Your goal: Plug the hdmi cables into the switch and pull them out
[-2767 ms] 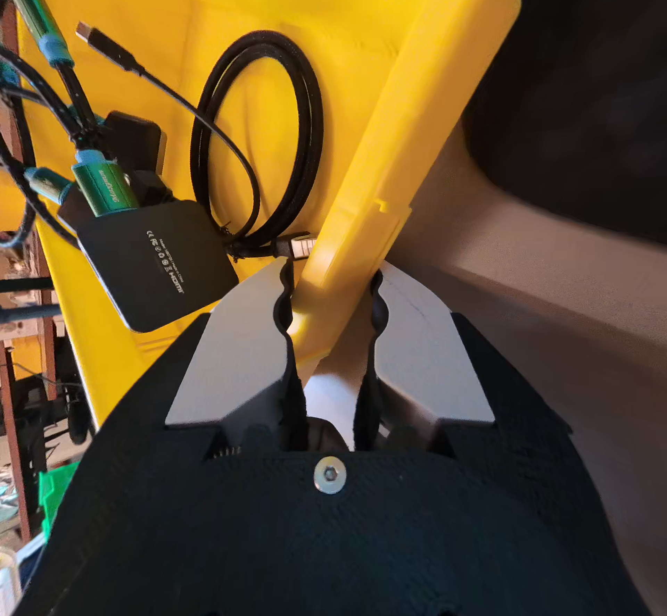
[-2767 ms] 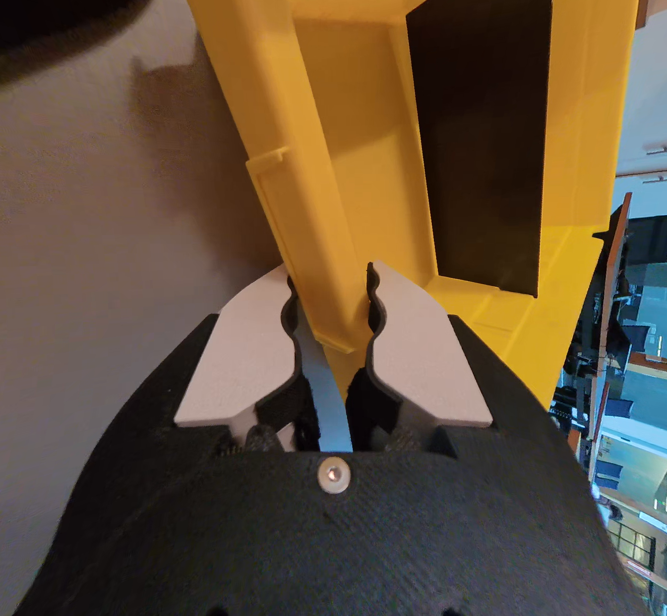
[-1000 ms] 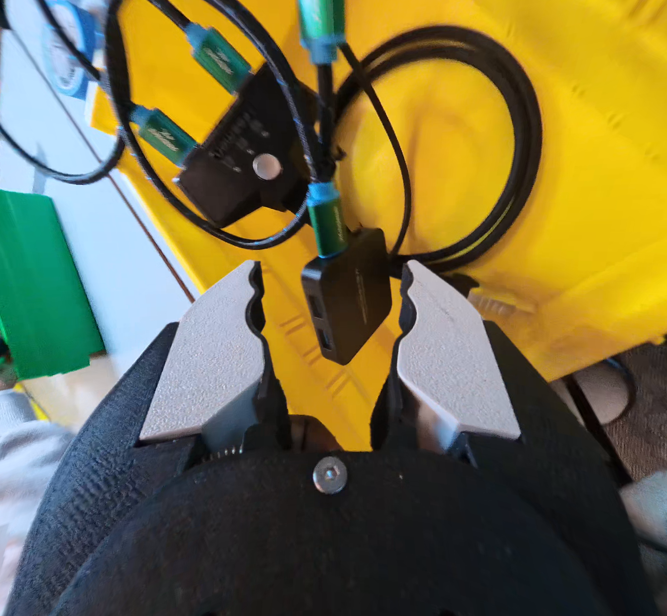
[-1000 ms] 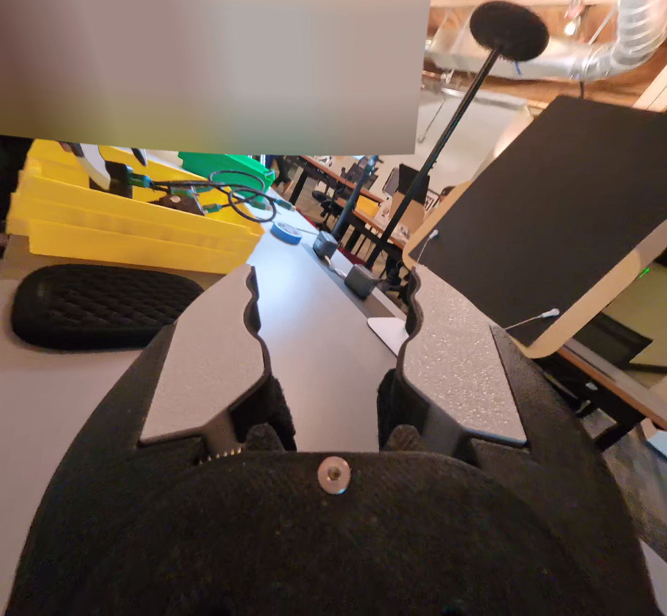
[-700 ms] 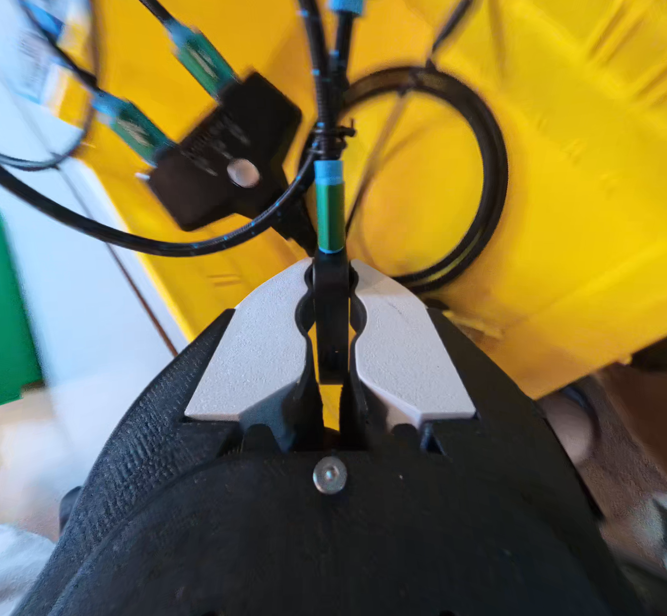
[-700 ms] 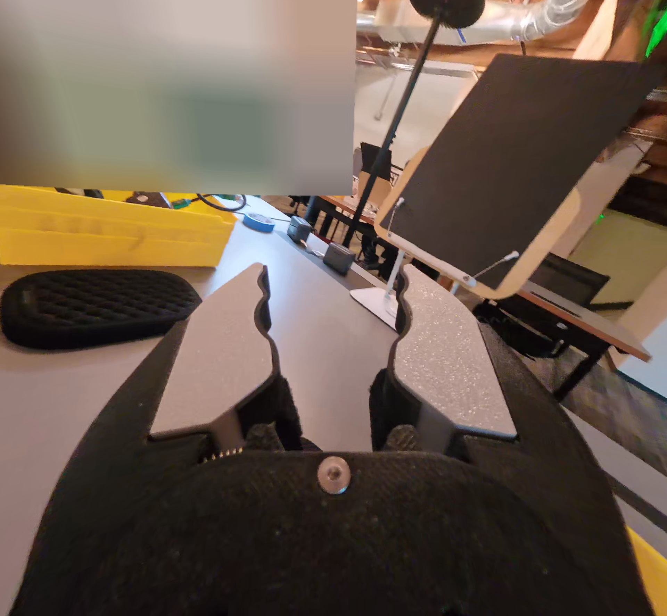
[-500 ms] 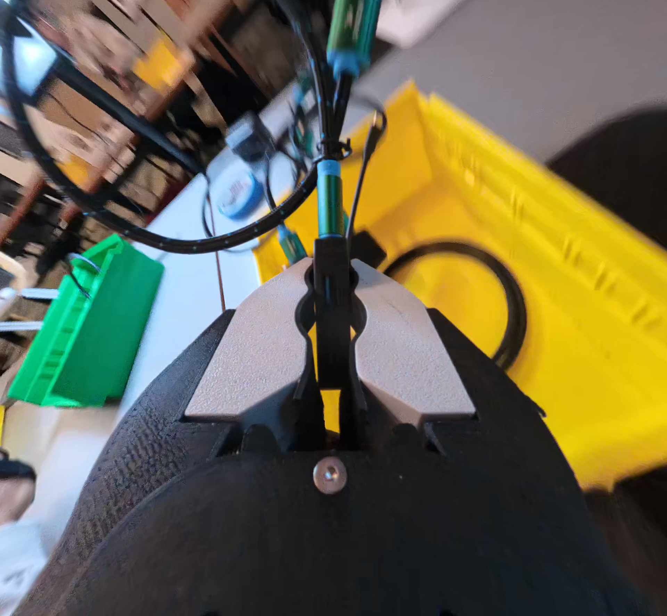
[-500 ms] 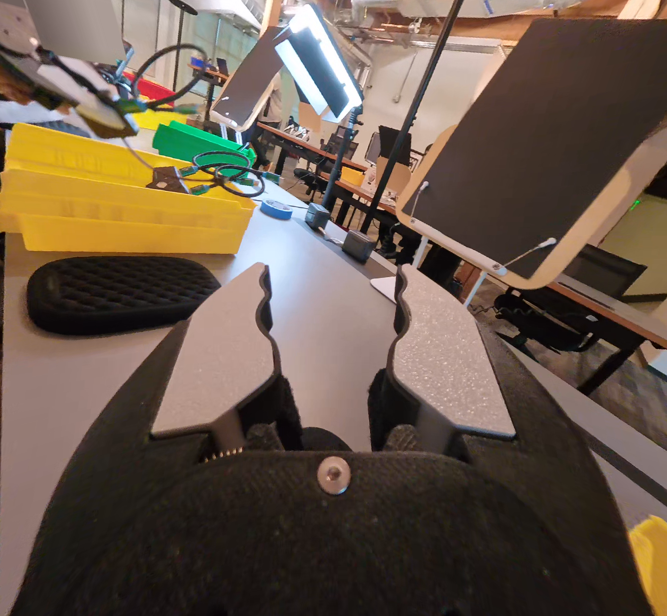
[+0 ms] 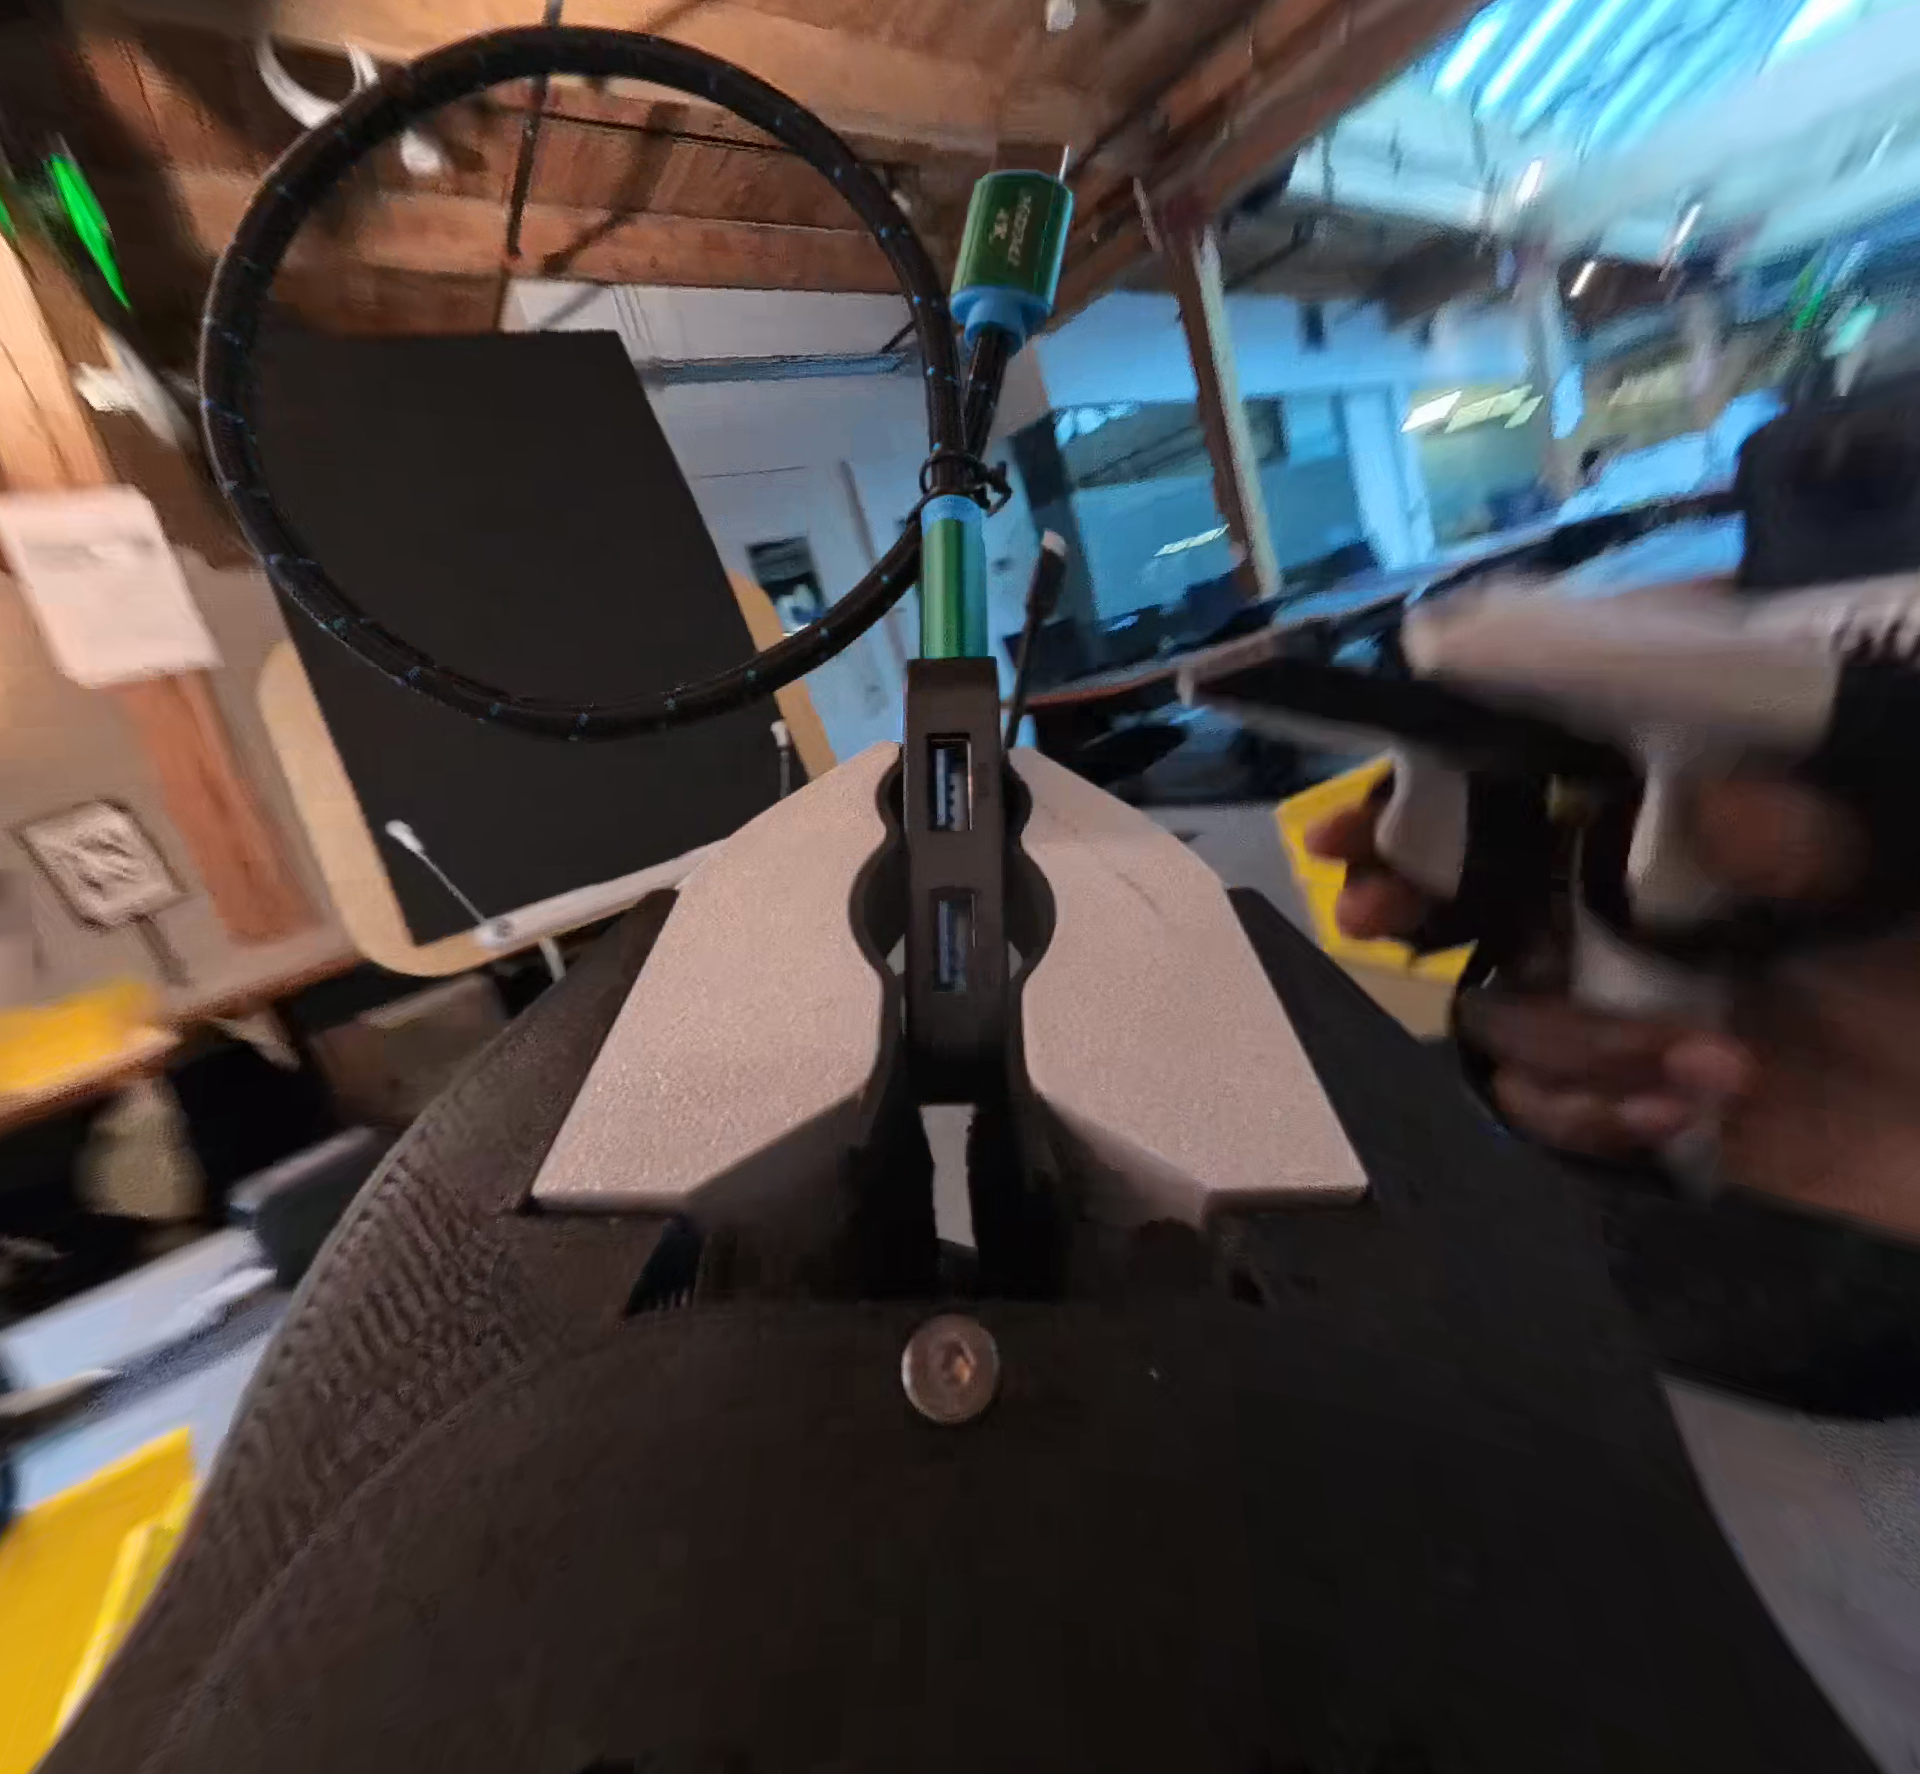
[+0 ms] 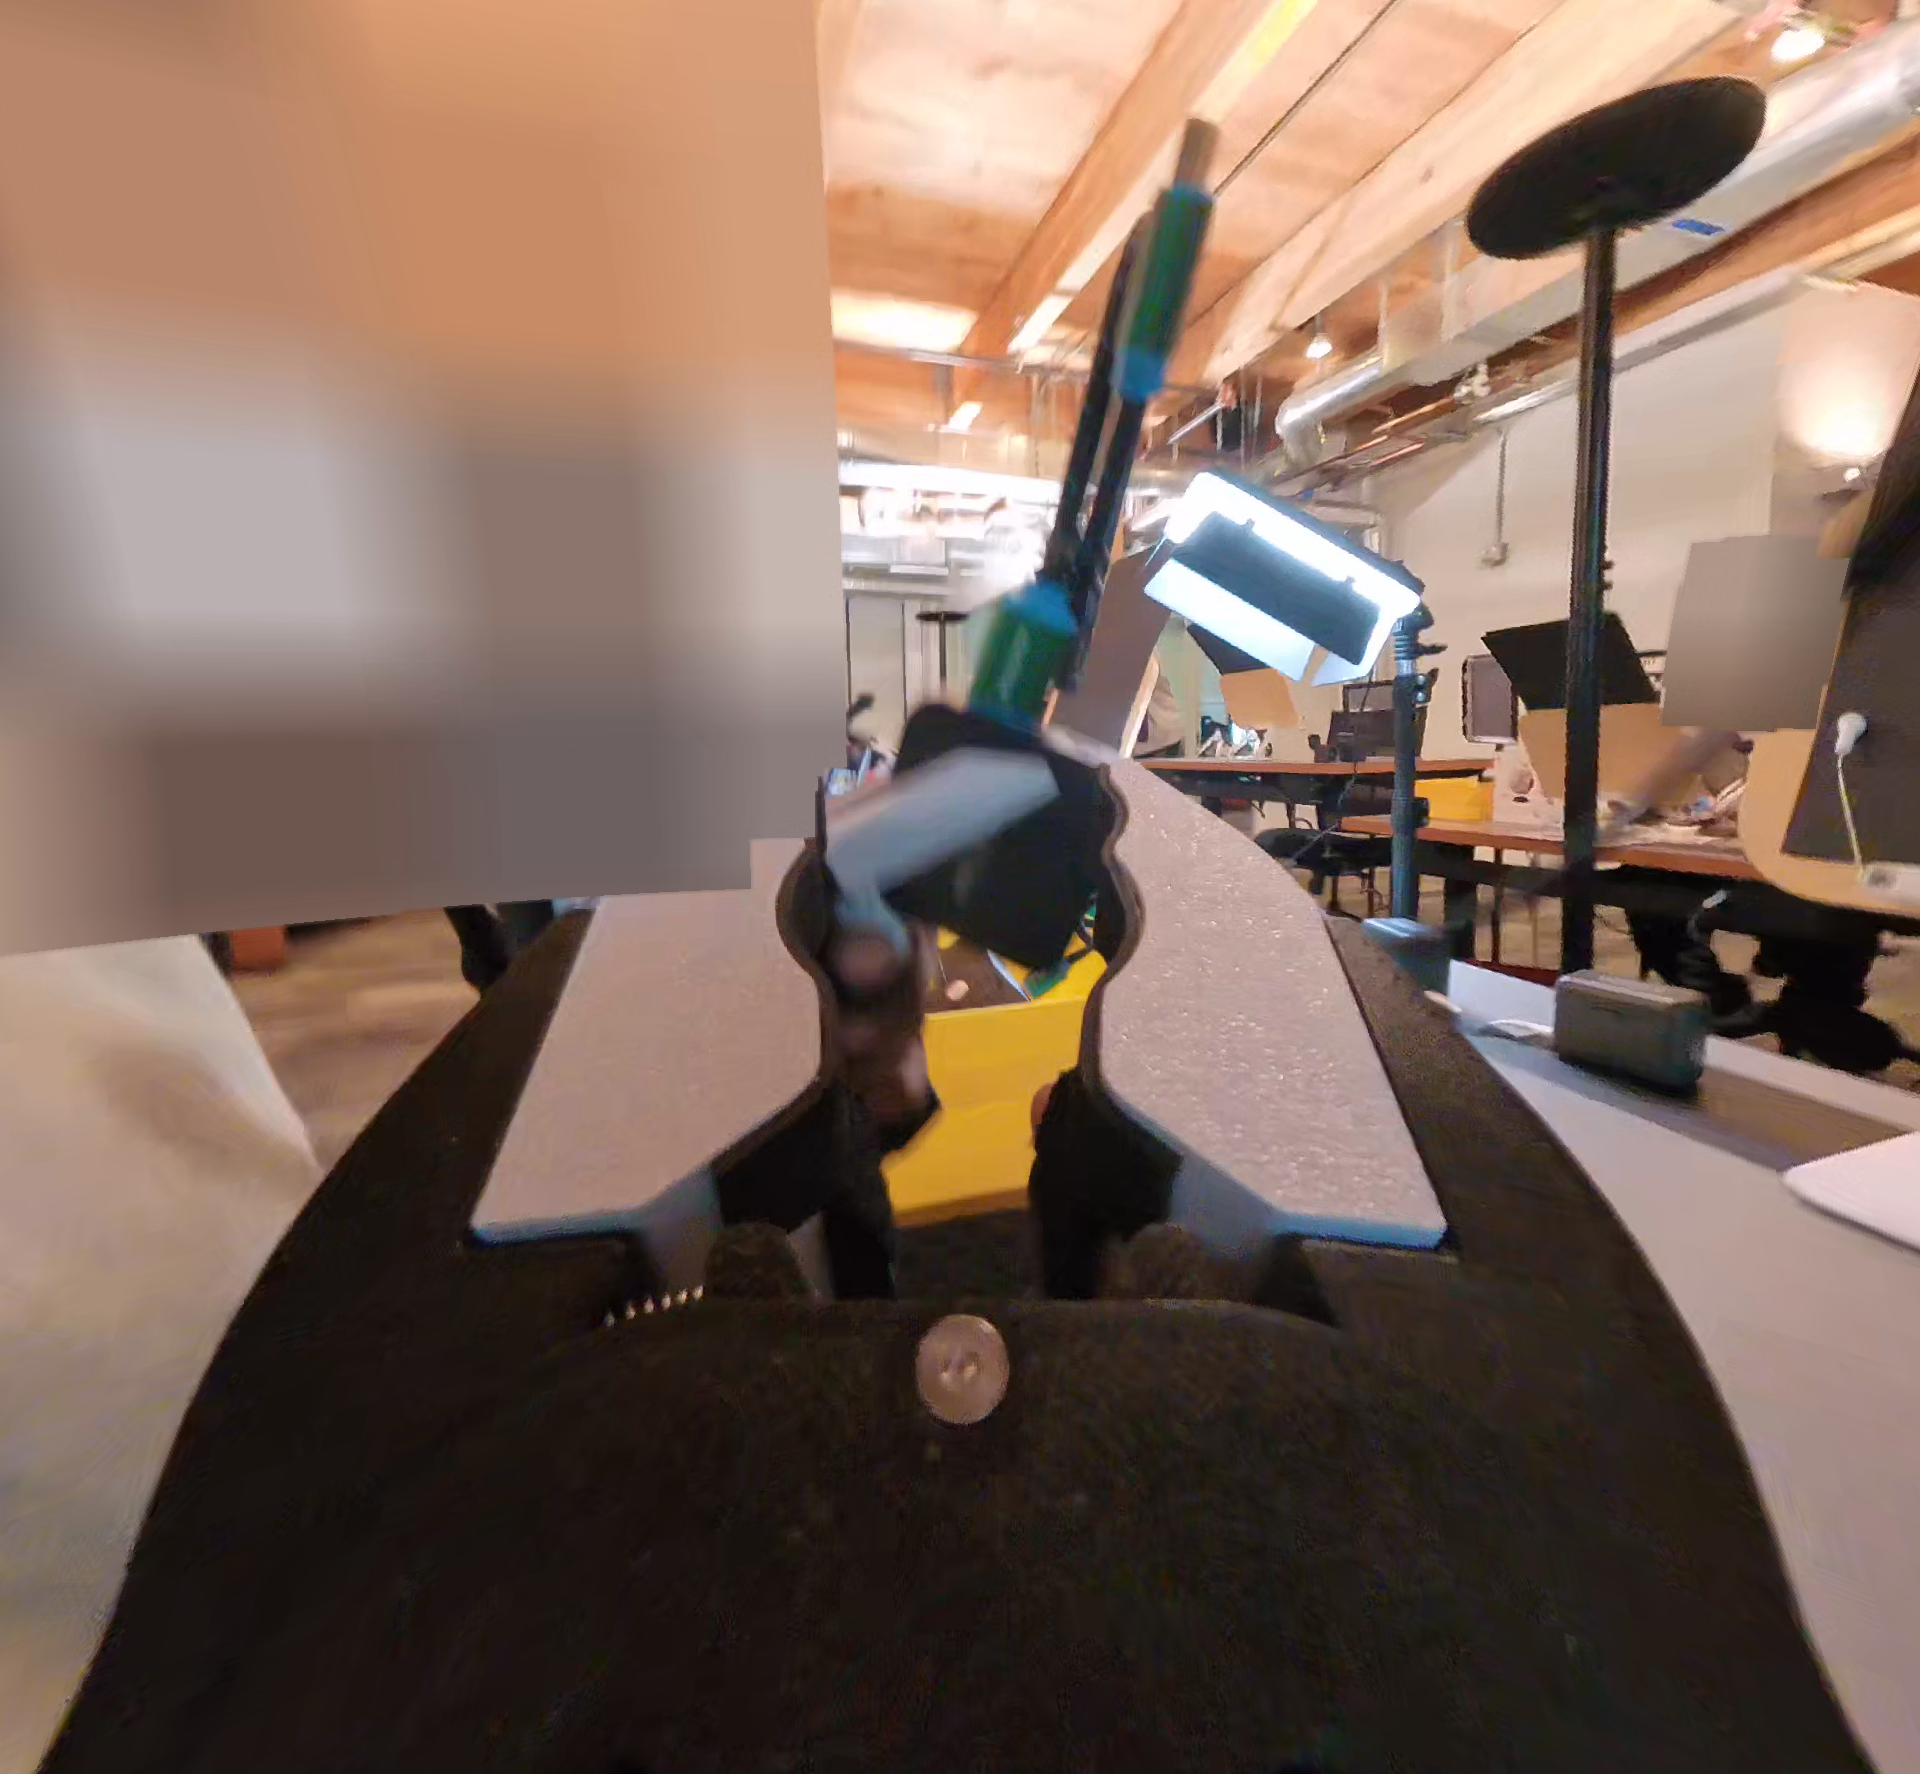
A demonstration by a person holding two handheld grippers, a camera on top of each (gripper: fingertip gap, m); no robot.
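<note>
While raised off the tabletop [image 10: 1714,1236], left hand-held gripper [image 9: 954,893] clamped edge-on around the black switch [image 9: 952,779], green hdmi cable plug [image 9: 954,586] seated on top. Right hand-held gripper [image 10: 956,903] spread wide, seemingly empty, facing the blurred switch.

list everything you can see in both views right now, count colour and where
switch: one, black, edge-on, clamped between the left gripper's fingers
plugged connector: one, green, in the switch's far end
free connector: one, green with blue collar, up in the air beyond the switch
braided cable: one, black, looped upper left of the switch
yellow bin: one, seen through the right gripper's gap
light panel: one, lit white, on a background stand
round disc on pole: one, black, upper right
grey box: one, on the grey table at right
left gripper: grey fingers, shut on the switch
right gripper: grey fingers, open
hand: on the right gripper's handle, blurred
</note>
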